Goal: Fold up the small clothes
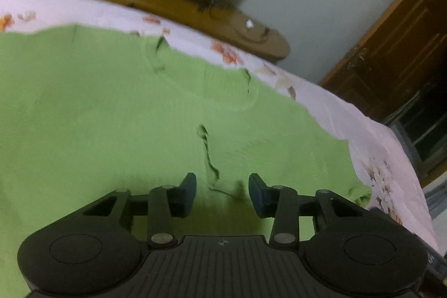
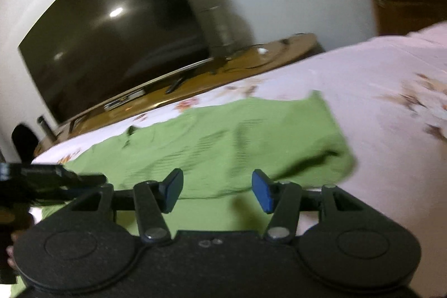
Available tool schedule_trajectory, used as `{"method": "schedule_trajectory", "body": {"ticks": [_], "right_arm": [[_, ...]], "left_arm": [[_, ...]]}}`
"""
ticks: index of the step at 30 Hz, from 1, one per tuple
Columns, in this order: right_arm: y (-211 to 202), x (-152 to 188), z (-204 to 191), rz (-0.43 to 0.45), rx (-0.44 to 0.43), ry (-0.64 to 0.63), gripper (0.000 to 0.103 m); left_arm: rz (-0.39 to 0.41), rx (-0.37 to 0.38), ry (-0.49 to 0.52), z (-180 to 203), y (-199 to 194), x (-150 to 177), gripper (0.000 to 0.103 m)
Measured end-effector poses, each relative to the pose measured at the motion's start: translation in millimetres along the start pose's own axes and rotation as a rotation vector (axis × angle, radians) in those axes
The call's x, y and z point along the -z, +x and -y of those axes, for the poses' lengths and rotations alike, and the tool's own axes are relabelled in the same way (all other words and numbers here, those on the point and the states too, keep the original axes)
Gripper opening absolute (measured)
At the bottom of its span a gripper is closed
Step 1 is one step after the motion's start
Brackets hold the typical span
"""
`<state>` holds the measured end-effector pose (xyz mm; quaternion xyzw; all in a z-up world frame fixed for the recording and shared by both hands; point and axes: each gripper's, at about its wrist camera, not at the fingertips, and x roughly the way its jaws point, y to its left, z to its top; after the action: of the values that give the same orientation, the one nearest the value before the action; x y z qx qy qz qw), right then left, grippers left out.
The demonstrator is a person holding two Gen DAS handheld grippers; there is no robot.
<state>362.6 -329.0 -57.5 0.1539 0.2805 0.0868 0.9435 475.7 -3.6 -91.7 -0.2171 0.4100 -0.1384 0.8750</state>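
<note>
the green top [image 1: 111, 108] lies flat on the bed [image 1: 349, 113]. both the left gripper [image 1: 222, 193] and right gripper [image 2: 218, 190] hang half open, empty. pinch one layer, probably at the hem, then fold slowly.

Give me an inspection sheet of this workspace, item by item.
Surface: bed under a pale floral sheet.
Job's things: green knit garment spread flat, one side folded over.
Clutter: nothing seen on the sheet.
Grippers: left gripper and right gripper both open over the garment, nothing between the fingers.
Cables: dark cables on the wooden TV stand.
Surroundings: dark flat television, brown wooden door, white wall.
</note>
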Motion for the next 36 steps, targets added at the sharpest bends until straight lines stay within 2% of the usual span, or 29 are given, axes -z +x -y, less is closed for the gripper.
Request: {"method": "schedule_trajectory", "body": {"ticks": [5,10,11,12,15,18,20,26,30,32,34,36], "right_arm": [[-15.0,7.0,30.7,0.021,0.022,0.040,0.054],[-19.2,6.7,44.5,0.028,0.035,0.064,0.054],[-18.9,6.4,45.7,0.025,0.038,0.061,0.054],[-19.5,6.4,48.0,0.022,0.043,0.060,0.054],[-16.0,5.5,56.2,0.003,0.073,0.071,0.054],[-14.9,3.4,64.0,-0.003,0.084,0.095,0.053],[-12.1,2.2,64.1,-0.015,0.087,0.086,0.053],[15.4,0.9,56.6,-0.073,0.085,0.048,0.051],[35.2,0.9,51.4,-0.113,0.117,0.011,0.031],[40.0,1.1,51.0,-0.131,0.139,-0.006,0.030],[39.5,1.0,51.6,-0.125,0.134,-0.015,0.020],[39.2,1.9,50.9,-0.129,0.125,-0.033,0.015]], "left_arm": [[-0.036,0.037,-0.089,-1.0,21.9,5.3,0.041],[0.006,0.071,-0.192,-4.4,29.4,9.4,0.040],[0.010,0.078,-0.205,-8.4,28.4,9.8,0.027],[0.004,0.072,-0.206,-9.5,31.8,9.4,0.005],[0.038,0.095,-0.212,-16.8,27.8,6.4,0.004],[0.120,0.109,-0.174,-16.4,0.4,-4.1,0.004],[0.160,0.088,-0.145,-20.4,-18.2,-12.7,0.004],[0.155,0.040,-0.133,-57.8,-39.6,-26.9,0.004],[0.158,0.022,-0.144,-76.7,-39.9,-28.1,0.004],[0.167,0.018,-0.156,-84.9,-39.7,-32.3,0.004],[0.178,0.007,-0.154,-90.6,-40.4,-36.9,0.004],[0.183,-0.009,-0.144,-96.1,-41.3,-41.8,0.004]]}}
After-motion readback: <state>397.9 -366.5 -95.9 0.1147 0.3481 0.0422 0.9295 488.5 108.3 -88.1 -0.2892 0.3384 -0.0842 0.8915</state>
